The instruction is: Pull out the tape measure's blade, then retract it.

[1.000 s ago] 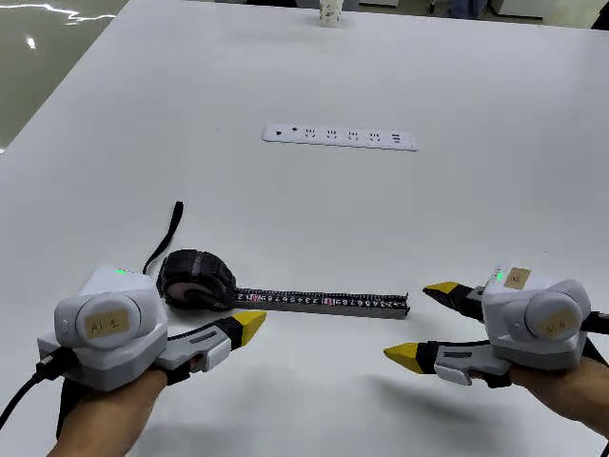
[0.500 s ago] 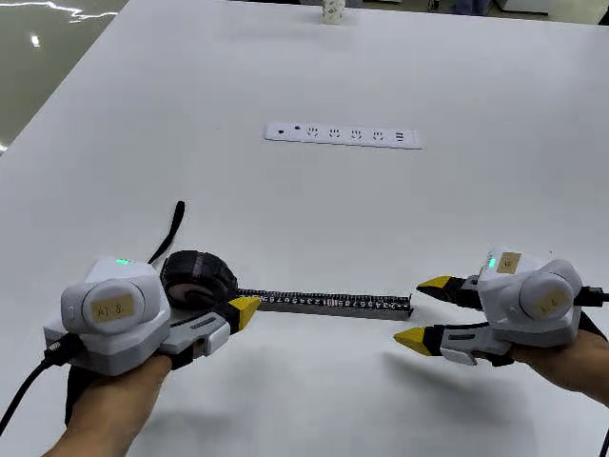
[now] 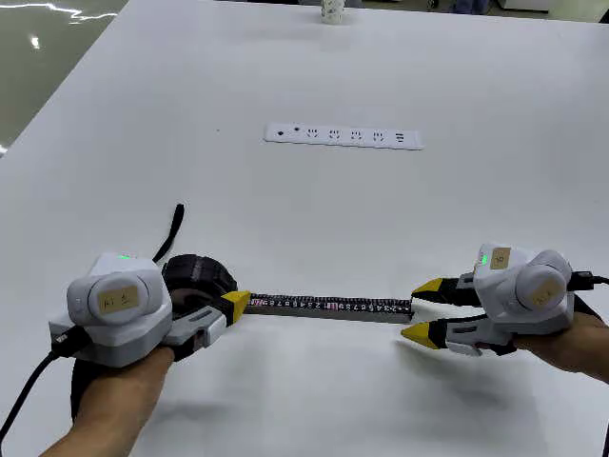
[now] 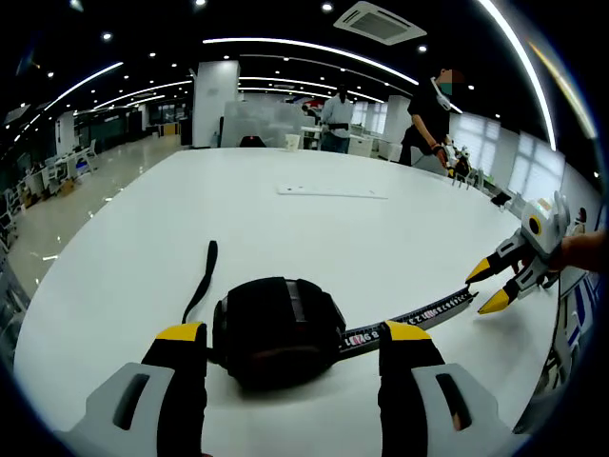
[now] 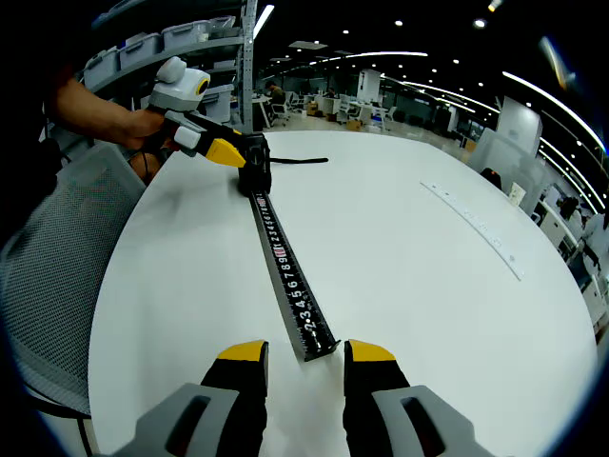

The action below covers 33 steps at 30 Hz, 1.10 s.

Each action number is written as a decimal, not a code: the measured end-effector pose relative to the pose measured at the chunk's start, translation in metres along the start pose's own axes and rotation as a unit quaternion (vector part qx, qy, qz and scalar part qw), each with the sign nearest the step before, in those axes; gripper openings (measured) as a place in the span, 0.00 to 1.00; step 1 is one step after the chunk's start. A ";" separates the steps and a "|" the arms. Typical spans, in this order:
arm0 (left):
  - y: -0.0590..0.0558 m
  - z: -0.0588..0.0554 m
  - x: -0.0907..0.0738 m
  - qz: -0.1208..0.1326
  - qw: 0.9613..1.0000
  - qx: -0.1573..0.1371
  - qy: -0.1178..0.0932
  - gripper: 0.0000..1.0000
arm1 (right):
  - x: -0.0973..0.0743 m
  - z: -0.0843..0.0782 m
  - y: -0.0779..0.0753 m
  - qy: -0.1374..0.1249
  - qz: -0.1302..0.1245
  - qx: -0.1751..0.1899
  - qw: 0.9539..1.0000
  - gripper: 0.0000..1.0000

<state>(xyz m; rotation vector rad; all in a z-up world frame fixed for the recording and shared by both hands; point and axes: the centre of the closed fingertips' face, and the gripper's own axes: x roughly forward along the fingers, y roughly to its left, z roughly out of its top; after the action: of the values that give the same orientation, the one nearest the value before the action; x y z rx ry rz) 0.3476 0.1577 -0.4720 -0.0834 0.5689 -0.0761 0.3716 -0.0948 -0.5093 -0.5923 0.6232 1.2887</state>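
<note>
1. Your left tongs [image 4: 293, 335], jaws apart, have moved in to straddle the case [image 3: 195, 276] on the counter [image 3: 304, 209].
2. Your right tongs [image 3: 422, 309], also apart, have reached the blade [image 3: 328, 305] end farthest from the case. Neither grips yet, so clamp both before pulling.

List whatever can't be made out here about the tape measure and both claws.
- The tape measure case: in the head view, its near side is hidden behind the left claw. The left gripper view doesn't settle whether the jaws touch it.
- The blade tip: in the right gripper view, it lies between the jaws of the right claw, contact unclear.
- Blade numbers: too small to read in the head view.
- The cup: cut off by the head view's top edge.
</note>
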 end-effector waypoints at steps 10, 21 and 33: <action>0.005 0.003 0.008 0.010 1.000 -0.006 0.004 0.63 | 0.006 0.000 -0.004 0.004 0.019 -0.014 1.000 0.21; 0.008 0.002 0.016 0.018 1.000 -0.011 0.011 0.61 | 0.009 -0.003 -0.007 0.005 0.033 -0.011 0.999 0.14; 0.010 -0.001 0.020 0.027 0.999 -0.017 0.021 0.62 | 0.010 -0.003 -0.005 0.005 0.043 -0.016 0.999 0.12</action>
<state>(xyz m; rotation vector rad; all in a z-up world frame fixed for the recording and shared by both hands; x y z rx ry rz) 0.3649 0.1658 -0.4845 -0.0999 0.6147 -0.0166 0.3780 -0.0910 -0.5177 -0.6040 0.6422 1.3786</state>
